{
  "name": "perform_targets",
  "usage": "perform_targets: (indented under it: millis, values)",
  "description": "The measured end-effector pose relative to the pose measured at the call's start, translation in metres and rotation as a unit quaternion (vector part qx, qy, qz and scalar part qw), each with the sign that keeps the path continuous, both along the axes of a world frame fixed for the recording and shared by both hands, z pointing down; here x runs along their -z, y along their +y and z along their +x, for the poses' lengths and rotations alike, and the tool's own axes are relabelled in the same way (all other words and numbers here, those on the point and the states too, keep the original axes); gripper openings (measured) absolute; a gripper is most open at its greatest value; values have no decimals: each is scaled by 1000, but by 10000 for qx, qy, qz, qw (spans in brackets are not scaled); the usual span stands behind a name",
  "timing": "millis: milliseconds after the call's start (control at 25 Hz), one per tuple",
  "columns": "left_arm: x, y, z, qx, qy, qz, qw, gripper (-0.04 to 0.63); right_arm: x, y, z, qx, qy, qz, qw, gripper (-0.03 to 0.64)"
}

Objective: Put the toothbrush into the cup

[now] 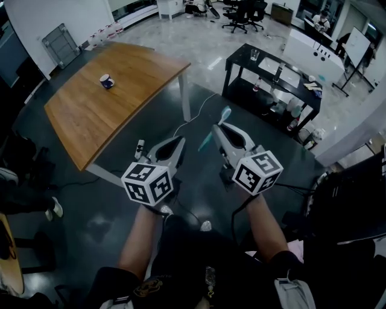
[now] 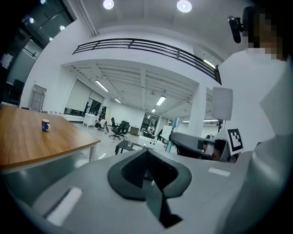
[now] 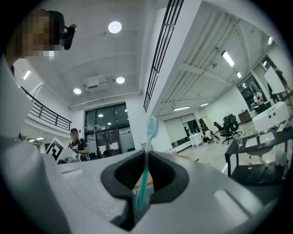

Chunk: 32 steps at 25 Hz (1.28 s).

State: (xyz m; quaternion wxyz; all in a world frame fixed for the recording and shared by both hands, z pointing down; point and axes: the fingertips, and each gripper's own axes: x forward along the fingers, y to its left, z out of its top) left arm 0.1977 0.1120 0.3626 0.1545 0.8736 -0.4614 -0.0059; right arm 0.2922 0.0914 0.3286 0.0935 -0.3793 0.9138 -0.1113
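A small blue and white cup [image 1: 107, 81] stands on the wooden table [image 1: 114, 102] at the upper left, far from both grippers; it also shows as the cup [image 2: 45, 124] in the left gripper view. My right gripper [image 1: 217, 129] is shut on a teal toothbrush [image 1: 215, 128], whose bristled head points up and away. In the right gripper view the toothbrush [image 3: 147, 151] stands upright between the jaws of the right gripper [image 3: 145, 172]. My left gripper [image 1: 180, 143] is held beside it over the dark floor. Seen from its own camera, the left gripper [image 2: 147, 170] is shut with nothing in it.
A black desk [image 1: 240, 55] with bottles and papers stands ahead on the right, with office chairs [image 1: 241, 15] behind it. A white cable [image 1: 196, 114] runs over the floor by the table leg [image 1: 186, 96]. A person [image 3: 76, 144] stands far off in the right gripper view.
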Motion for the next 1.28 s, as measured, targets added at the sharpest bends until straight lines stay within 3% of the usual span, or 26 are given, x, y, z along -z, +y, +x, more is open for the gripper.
perform_targets:
  millis: [480,1000,1280]
  values:
    - [-15,-44,-80,221,189,-103,9995,6,-16,-45,-69,75,191,-177,9996,31]
    - [-27,-135,-194,53,384,-202,9990,6,-29,-133,-185,-60,463,-373,9982,31]
    - [-35,-170,-255,353,323,-300,9984,6,-38,-172,-247,247,535,-458,9972,31]
